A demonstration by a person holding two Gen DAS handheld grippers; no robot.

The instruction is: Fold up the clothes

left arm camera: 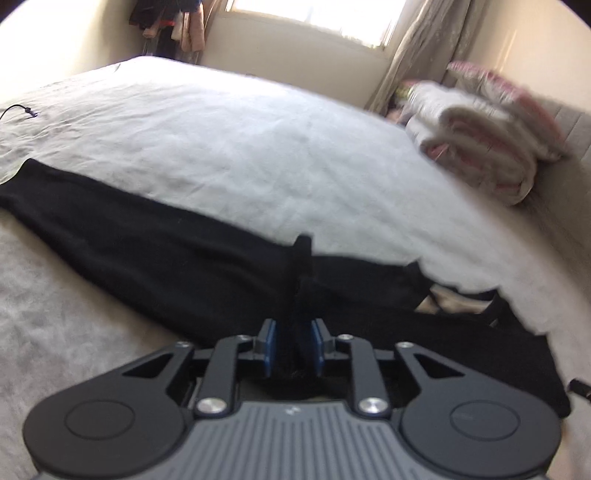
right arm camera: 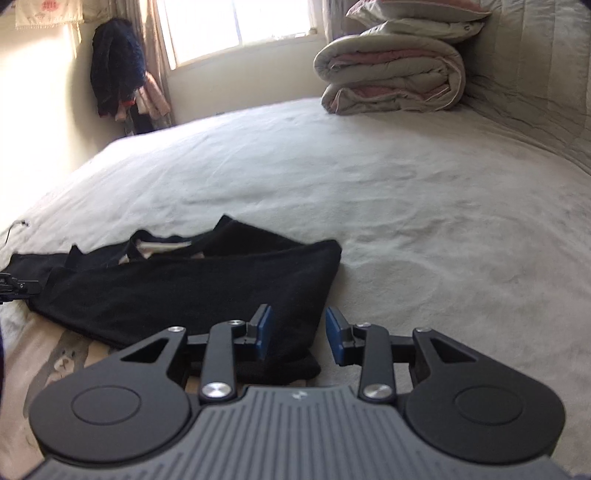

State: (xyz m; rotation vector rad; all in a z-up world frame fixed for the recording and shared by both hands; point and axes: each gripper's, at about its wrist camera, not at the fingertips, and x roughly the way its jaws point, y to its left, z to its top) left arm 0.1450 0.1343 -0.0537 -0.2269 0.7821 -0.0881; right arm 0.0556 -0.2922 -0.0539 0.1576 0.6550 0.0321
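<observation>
- Two grippers show, one per wrist view. The left gripper [left arm camera: 293, 349] has its blue pads [left arm camera: 269, 347] drawn close together, pinching a raised ridge of the black garment [left arm camera: 155, 251] that stands up between them.
- The right gripper [right arm camera: 298, 338] has its pads [right arm camera: 263, 334] set well apart and grips nothing; a folded end of the black garment [right arm camera: 192, 291] lies under and between the jaws, against the left pad.
- That garment lies on the bed [left arm camera: 240, 147], stretched long in the left wrist view and bunched in layers in the right wrist view, with a pale inner patch [right arm camera: 162, 245] at its opening; whether this is a label cannot be told, and no writing reads on it.
- A small pale mark sits on each gripper body [right arm camera: 297, 396], too small to read.
- The bed cover is off-white and wrinkled, and a thin dark cable [left arm camera: 18, 110] rests near its left edge.
- A folded quilt [right arm camera: 391, 75], beige with pink, is stacked at the head of the bed with a pillow [right arm camera: 417, 11] on top.
- Beyond stand a bright window [right arm camera: 236, 26] with curtains [right arm camera: 153, 55] and clothes hanging in the corner [right arm camera: 118, 62]; a cloth with red marks [right arm camera: 48, 13] hangs on the wall, unreadable.
</observation>
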